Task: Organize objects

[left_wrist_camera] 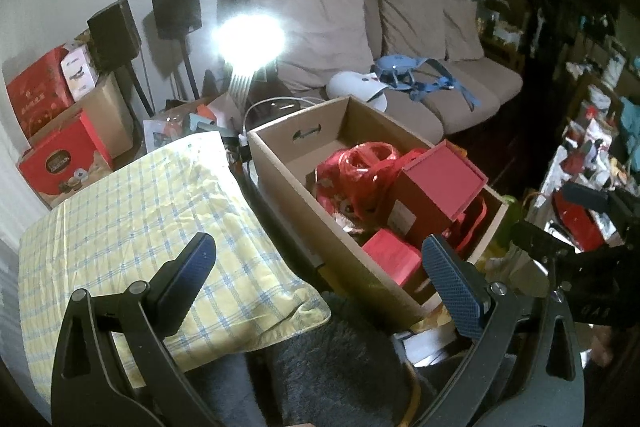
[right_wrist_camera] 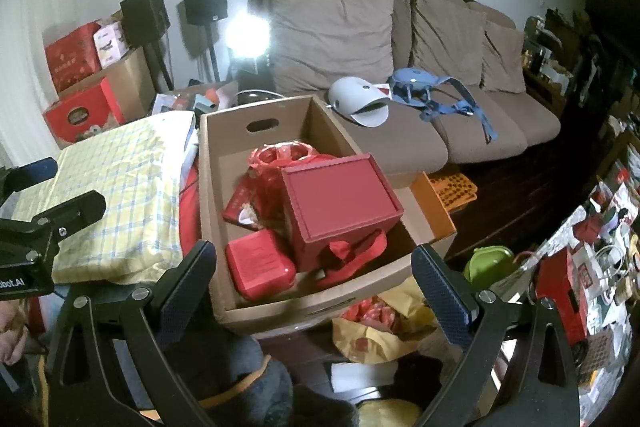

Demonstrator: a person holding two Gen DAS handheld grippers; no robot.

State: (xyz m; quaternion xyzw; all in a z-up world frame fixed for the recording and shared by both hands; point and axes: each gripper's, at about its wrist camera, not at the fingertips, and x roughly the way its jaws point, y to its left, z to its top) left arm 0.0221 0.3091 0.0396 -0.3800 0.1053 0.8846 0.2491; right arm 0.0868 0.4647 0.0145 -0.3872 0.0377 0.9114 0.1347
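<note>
Left gripper (left_wrist_camera: pixel 320 267): fingers spread wide, nothing between them, held above the near edge of the checked cloth (left_wrist_camera: pixel 140 219). Right gripper (right_wrist_camera: pixel 316 279): fingers equally wide apart, empty, held over the near wall of the cardboard box (right_wrist_camera: pixel 280 303). Inside the box, a large red box (right_wrist_camera: pixel 340 199) rests tilted at the near right corner; a small red case (right_wrist_camera: pixel 260 265) lies at the near left corner; a red bag (right_wrist_camera: pixel 280 159) sits mid-box.

brown cardboard box (right_wrist_camera: pixel 224 187) packed with red boxes (right_wrist_camera: pixel 340 203), yellow-and-blue plaid cloth (left_wrist_camera: pixel 140 219) next to it, tan sofa (right_wrist_camera: pixel 400 39) behind
</note>
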